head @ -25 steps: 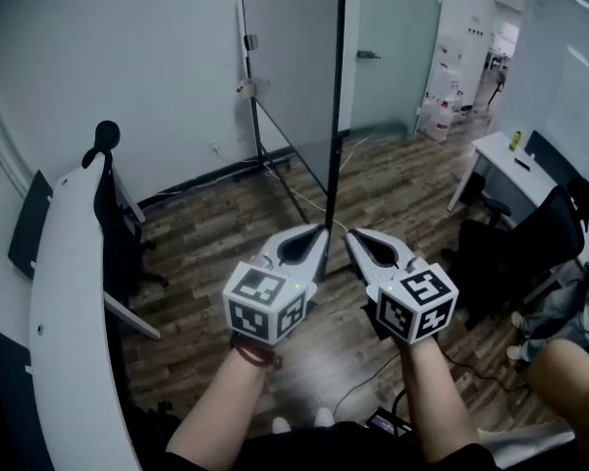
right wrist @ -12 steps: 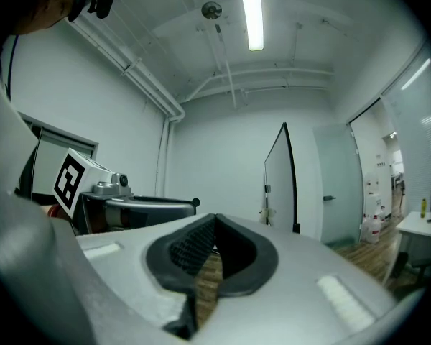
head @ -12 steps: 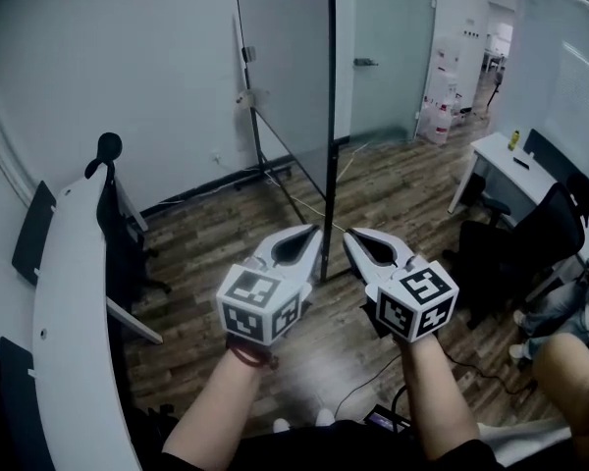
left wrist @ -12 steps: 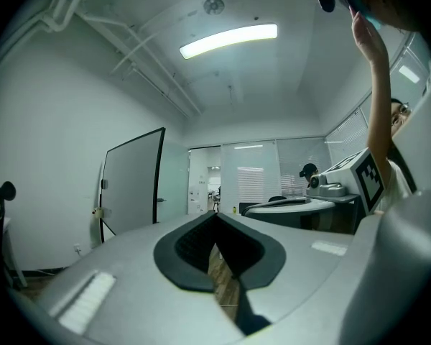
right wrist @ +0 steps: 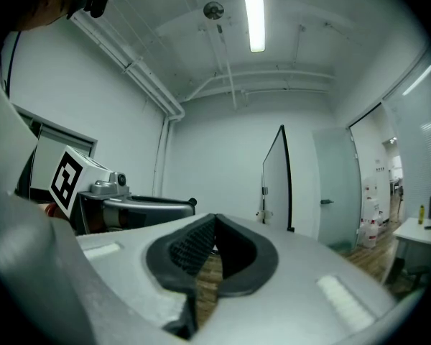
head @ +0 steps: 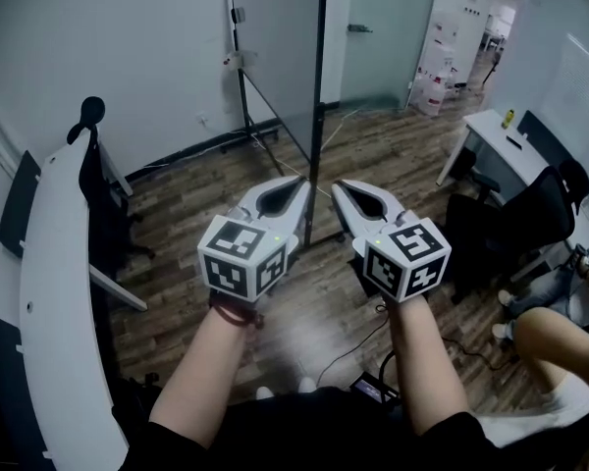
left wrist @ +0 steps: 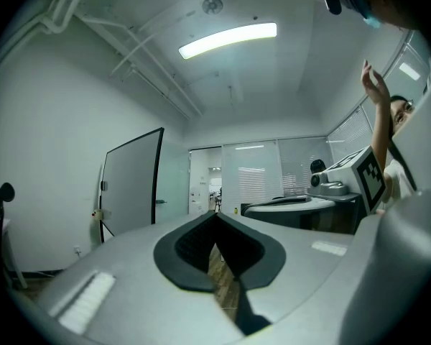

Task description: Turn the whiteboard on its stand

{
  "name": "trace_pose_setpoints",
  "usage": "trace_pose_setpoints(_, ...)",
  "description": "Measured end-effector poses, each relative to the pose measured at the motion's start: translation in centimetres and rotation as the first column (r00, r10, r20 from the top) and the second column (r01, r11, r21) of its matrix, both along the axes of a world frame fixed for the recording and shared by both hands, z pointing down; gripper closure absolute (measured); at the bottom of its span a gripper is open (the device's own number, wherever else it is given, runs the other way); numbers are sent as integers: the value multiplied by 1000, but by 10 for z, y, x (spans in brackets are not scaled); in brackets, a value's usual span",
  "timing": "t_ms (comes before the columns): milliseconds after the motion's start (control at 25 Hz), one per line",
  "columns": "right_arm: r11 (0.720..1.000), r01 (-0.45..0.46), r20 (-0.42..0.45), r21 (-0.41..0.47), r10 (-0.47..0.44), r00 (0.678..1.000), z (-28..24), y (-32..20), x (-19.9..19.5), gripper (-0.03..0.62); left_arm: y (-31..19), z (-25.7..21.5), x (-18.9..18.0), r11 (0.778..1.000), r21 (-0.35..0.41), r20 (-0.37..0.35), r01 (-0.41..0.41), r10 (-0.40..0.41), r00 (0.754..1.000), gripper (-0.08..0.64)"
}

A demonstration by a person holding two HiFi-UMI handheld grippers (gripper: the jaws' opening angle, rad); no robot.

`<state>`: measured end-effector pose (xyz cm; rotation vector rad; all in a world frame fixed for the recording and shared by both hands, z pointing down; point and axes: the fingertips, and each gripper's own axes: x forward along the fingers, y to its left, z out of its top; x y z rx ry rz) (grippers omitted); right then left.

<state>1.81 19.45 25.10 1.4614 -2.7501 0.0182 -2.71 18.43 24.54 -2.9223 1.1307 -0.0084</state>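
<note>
The whiteboard (head: pixel 275 37) stands on its tripod stand (head: pixel 243 116) at the far middle of the room. It is turned almost edge-on to me, and its dark frame edge (head: pixel 319 106) runs straight down to the floor. My left gripper (head: pixel 302 183) and right gripper (head: pixel 336 186) are held side by side in front of that edge, both shut with nothing between the jaws, and short of the board. The left gripper view shows the whiteboard (left wrist: pixel 129 185) at the left beyond its shut jaws (left wrist: pixel 217 218). In the right gripper view the whiteboard (right wrist: pixel 276 185) is at the right beyond its jaws (right wrist: pixel 214 220).
A curved white desk (head: pixel 59 292) with dark chairs runs along the left. At the right are a white table (head: pixel 486 135) with a small bottle (head: pixel 508 118), a black office chair (head: pixel 525 224) and a seated person's legs (head: pixel 555 346). A cable (head: pixel 348 376) lies on the wood floor.
Both grippers have drifted slightly left and forward toward the board's edge. The view has tipped down, so the board's top is now cut off.
</note>
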Motion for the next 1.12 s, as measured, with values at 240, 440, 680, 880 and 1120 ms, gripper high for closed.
trace_pose_setpoints(240,1000,19,4,-1,-19,1000,3,-8,17,591,-8,3,16,1000,-2,-12,24,-24,1000,563)
trace_pose_setpoints(440,999,35,3,-9,-35,999,14,-20,23,591,-16,14,22,999,-7,-8,39,-39,999,563)
trace_pose_setpoints(680,999,28,10,-20,-27,1000,15,-56,31,591,-56,21,22,998,-37,5,44,-43,999,561)
trace_pose_setpoints(880,1000,-10,4,-29,10,1000,21,-96,41,591,-103,30,28,999,-51,-4,4,-5,1000,561)
trace_pose_setpoints(1120,997,-53,-23,-47,52,998,22,-158,45,591,-171,29,32,997,-46,1,-60,60,998,561)
